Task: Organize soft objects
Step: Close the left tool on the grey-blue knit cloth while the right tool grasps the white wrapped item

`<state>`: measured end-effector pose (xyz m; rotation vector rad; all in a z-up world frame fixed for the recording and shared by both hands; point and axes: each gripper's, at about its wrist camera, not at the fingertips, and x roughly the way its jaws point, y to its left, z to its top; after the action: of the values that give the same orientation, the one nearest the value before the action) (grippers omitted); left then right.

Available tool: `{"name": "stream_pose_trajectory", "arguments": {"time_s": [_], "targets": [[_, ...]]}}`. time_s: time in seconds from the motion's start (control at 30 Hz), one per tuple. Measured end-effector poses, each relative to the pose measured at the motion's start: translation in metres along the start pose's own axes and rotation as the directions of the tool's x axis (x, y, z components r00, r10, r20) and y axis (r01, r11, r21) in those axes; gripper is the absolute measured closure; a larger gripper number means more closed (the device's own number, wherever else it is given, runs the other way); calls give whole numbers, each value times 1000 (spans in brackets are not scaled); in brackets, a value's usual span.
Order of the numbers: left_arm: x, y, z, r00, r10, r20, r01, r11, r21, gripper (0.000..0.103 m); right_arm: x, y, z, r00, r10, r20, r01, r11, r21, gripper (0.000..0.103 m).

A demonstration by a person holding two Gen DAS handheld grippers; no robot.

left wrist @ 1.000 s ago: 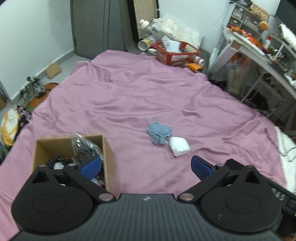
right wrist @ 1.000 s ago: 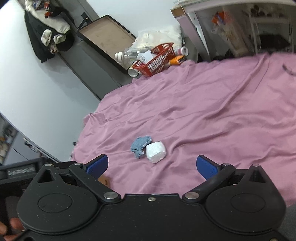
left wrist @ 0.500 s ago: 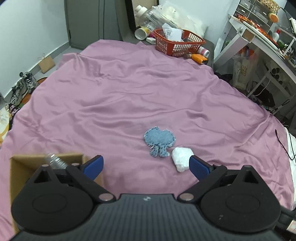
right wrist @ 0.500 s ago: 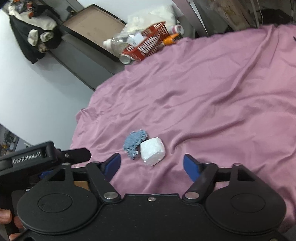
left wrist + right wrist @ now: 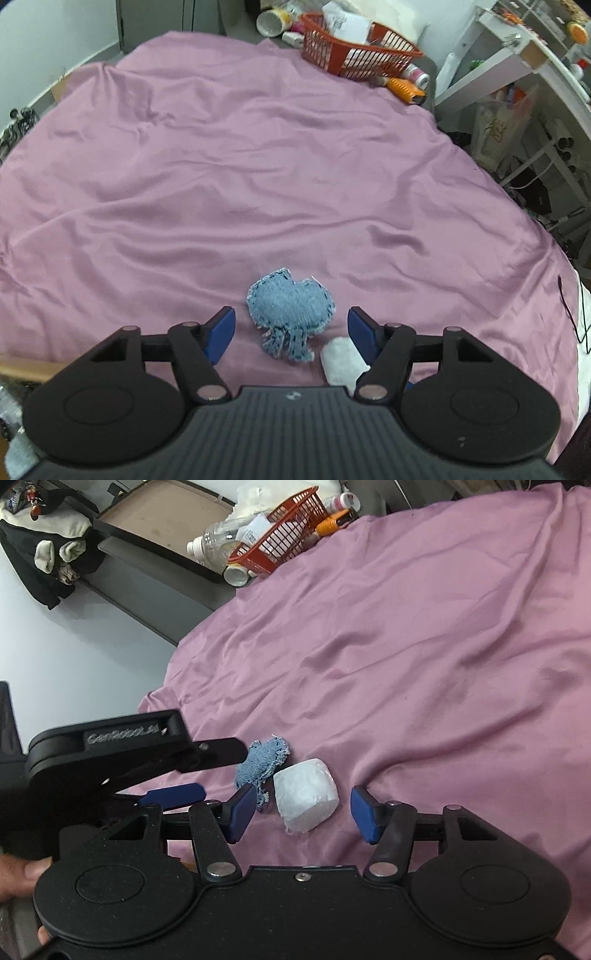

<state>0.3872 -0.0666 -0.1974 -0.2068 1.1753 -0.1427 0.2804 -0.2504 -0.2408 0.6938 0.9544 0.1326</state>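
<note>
- Two soft things lie loose on the purple bedsheet (image 5: 258, 177): a frayed blue denim patch (image 5: 290, 308) at lower centre of the left wrist view, and a white foam lump (image 5: 306, 798) touching or just beside it on its right.
- Left gripper (image 5: 290, 334) hangs low over the denim patch with its blue pads (image 5: 219, 334) spread wide, one on either side of the cloth and touching nothing that I can see.
- Right gripper (image 5: 301, 814) is likewise spread, framing the white foam lump at lower centre of its own view; the lump sits between the pads but is not pinched.
- From the right wrist view, the left tool's black body reaches in from the left edge, its tip over the denim; the two tools are close together, nearly side by side.
- A sliver of cardboard box edge (image 5: 22, 369) shows at the lower left of the left view; I cannot see what is inside it.
- An orange basket (image 5: 354, 51) of bottles and paper stands beyond the sheet at the upper part of the frame, well apart from the work.
- My reading: both pieces are not yet picked up, so the sorting of these two is all still to do. Each tool looks lined up for a grab, one item apiece.
- Left to do, I would judge: close on each piece, lift, and carry it to wherever it belongs, probably that box.
</note>
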Motion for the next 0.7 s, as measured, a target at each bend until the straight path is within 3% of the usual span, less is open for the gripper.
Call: {"name": "stream_pose_trajectory", "arguments": {"time_s": [0.23, 0.3, 0.4, 0.7], "targets": [[30, 4, 5, 999, -5, -50, 2, 999, -43, 38, 14, -4, 0, 1000, -6, -29, 6, 1000, 2, 47], [36, 4, 5, 998, -7, -64, 3, 998, -60, 44, 17, -4, 0, 999, -10, -35, 10, 1000, 0, 49], [43, 4, 1, 997, -6, -75, 0, 998, -69, 55, 22, -4, 2, 999, -20, -46, 20, 1000, -5, 67], [21, -5, -10, 999, -15, -30, 13, 997, -70, 67, 6, -10, 2, 999, -25, -26, 25, 999, 33, 68]]}}
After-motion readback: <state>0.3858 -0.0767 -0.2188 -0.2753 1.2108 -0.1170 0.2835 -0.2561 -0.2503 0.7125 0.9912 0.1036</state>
